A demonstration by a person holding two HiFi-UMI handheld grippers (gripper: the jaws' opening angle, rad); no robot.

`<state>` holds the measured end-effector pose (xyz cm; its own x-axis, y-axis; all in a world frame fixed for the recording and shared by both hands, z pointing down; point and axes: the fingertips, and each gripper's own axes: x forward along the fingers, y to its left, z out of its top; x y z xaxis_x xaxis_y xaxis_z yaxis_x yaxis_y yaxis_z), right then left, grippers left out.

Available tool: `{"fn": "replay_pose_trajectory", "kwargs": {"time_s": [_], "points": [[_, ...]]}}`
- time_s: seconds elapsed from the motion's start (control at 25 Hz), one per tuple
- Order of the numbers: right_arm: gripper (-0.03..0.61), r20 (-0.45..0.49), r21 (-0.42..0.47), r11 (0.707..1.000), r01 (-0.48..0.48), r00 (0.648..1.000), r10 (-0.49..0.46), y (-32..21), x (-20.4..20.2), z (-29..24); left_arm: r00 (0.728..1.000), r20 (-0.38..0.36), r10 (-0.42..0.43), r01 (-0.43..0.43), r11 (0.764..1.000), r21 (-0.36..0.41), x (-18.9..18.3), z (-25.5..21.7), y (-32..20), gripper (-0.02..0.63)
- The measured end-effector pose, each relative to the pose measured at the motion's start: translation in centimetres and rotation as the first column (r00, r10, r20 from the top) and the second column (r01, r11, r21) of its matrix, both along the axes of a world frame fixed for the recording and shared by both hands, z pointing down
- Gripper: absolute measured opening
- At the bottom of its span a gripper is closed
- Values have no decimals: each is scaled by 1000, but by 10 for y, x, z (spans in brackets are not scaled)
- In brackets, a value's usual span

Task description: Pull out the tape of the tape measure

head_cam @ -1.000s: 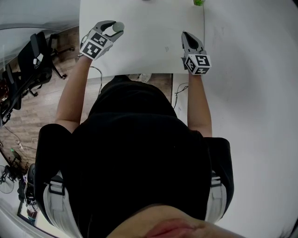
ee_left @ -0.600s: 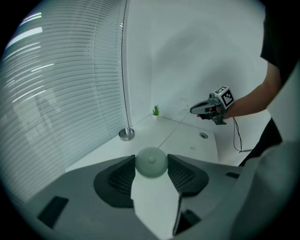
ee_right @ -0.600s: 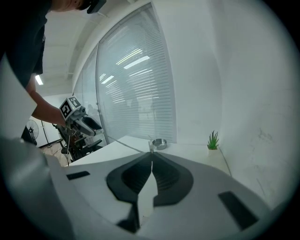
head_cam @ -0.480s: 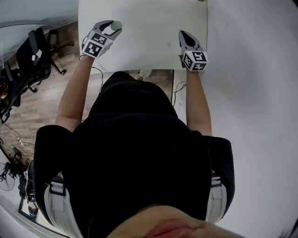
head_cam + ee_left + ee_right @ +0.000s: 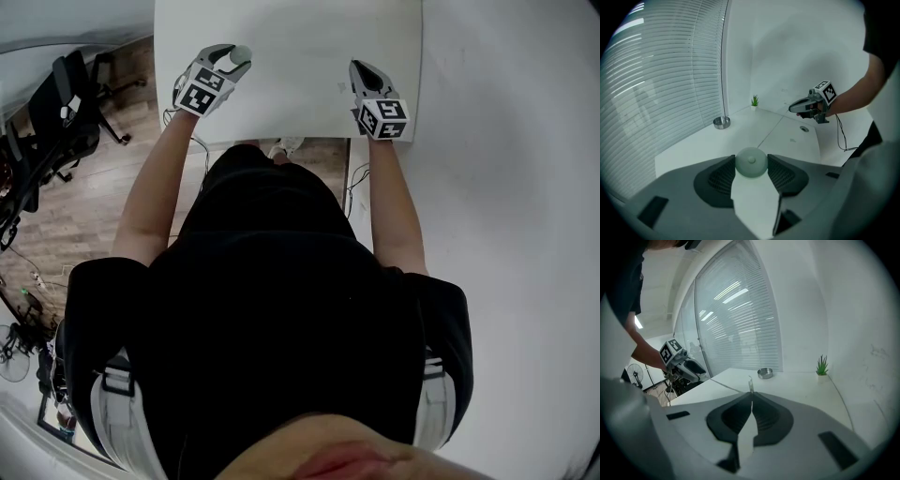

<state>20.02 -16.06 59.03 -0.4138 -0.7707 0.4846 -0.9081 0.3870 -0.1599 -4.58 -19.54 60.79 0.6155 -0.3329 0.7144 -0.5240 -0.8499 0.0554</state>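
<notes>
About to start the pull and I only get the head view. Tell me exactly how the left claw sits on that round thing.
Observer: The left claw is shut on a round pale green tape measure, one pad on each side of its case.
Operator: Now report the right claw.
Observer: The right claw is shut, its pads pressed together.
Operator: Name what stands further up the table.
Observer: A small metal bowl stands at the far end of the table, beside the window blinds.

Round pale-green tape measure [image 5: 751, 162] clamped between jaws
</notes>
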Motion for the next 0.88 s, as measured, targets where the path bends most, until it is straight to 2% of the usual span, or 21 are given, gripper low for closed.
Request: {"fn": "replay_pose_trajectory", "kwargs": {"time_s": [0.44, 0.88], "points": [[11, 6, -58, 998, 26, 1000, -26, -11, -25, 40, 1000, -7, 5, -5, 999, -39, -3, 39, -6, 227], [11, 4, -110, 994, 9, 1000, -9, -9, -25, 62, 1000, -5, 10, -11, 997, -74, 2, 60, -6, 227]]}}
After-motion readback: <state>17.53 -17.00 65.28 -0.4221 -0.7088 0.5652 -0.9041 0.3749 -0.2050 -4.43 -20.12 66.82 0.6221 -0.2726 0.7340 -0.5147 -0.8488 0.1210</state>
